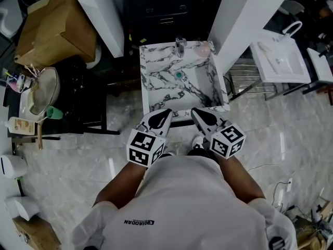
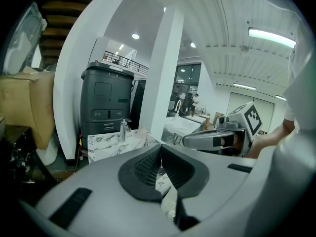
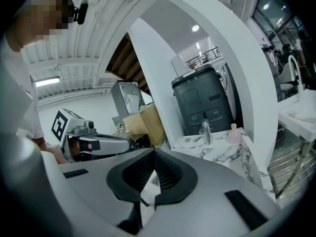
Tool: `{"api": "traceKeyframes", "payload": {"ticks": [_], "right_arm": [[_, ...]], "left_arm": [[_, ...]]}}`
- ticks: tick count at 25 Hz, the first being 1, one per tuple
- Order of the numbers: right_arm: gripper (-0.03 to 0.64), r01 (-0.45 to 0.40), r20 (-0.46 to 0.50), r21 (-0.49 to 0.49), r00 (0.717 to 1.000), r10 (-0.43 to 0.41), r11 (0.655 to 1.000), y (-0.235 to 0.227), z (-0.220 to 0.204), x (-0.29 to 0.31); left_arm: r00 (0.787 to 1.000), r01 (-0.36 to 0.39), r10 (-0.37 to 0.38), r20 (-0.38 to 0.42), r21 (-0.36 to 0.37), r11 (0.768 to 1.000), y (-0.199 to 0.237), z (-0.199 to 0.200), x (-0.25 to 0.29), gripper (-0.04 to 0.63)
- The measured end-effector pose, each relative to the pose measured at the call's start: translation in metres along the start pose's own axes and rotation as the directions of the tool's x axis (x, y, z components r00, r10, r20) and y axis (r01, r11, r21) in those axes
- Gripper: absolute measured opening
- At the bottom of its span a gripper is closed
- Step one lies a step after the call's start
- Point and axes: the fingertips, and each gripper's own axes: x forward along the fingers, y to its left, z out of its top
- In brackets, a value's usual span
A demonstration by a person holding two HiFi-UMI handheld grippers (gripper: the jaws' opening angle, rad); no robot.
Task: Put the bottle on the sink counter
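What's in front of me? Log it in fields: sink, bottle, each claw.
sink: marble, faucet at its back edge
bottle: pink, upright on the sink's back corner, right of the faucet
left claw: shut, empty, at the sink's front
right claw: shut, empty, beside the left claw

Small pale pink bottle, upright on white grey-veined marble sink counter, back right corner

Pale marble floor, two white pillars, a dark grey cabinet between them, a cardboard box beside one pillar, strip lights overhead.
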Motion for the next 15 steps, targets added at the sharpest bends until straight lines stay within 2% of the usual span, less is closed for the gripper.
{"api": "traceKeyframes", "payload": {"ticks": [11,15], "right_arm": [[0.040,-0.010,-0.009,-0.034,1.000,0.010,0.999,-0.004,0.015,-0.027],[0.040,-0.011,-0.008,-0.056,1.000,0.010,0.998,-0.012,0.020,-0.047]], "left_arm": [[0.999,-0.035,0.035,0.025,-0.015,0.999,-0.023,0.012,-0.007,0.015],[0.998,-0.044,0.044,0.034,0.010,0.999,-0.038,0.020,0.000,0.015]]}}
